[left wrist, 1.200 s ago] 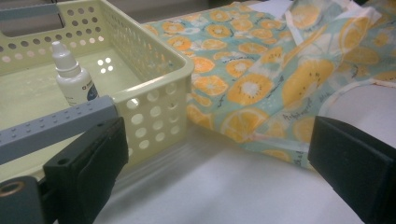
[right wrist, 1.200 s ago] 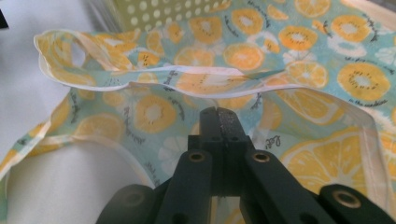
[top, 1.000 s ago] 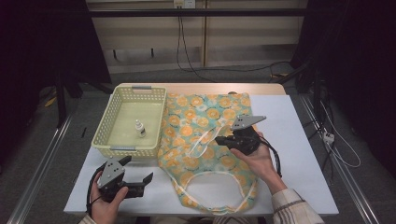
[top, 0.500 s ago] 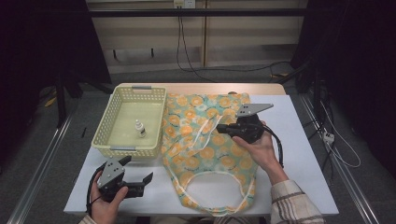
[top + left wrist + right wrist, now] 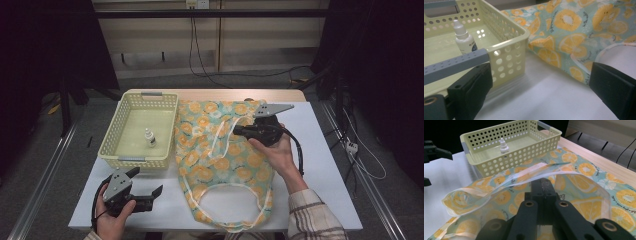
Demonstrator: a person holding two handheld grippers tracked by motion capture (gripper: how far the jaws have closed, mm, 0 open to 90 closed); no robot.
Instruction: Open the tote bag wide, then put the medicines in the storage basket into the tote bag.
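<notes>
The right gripper (image 5: 239, 131) has its jaws pressed together on the pale strap (image 5: 531, 178) of the lemon-print bag (image 5: 220, 160), holding that loop lifted off the cloth; the bag itself lies flat on the white worktop (image 5: 325, 165), spreading beneath and ahead of the jaws. Beyond their tips, further off, stands the yellow basket (image 5: 112, 150) with a small white bottle (image 5: 149, 137) upright inside. The left gripper (image 5: 152, 196) rests low on the worktop with jaws spread wide and empty, the basket's near corner just ahead of one jaw and the bag's edge ahead of the other
</notes>
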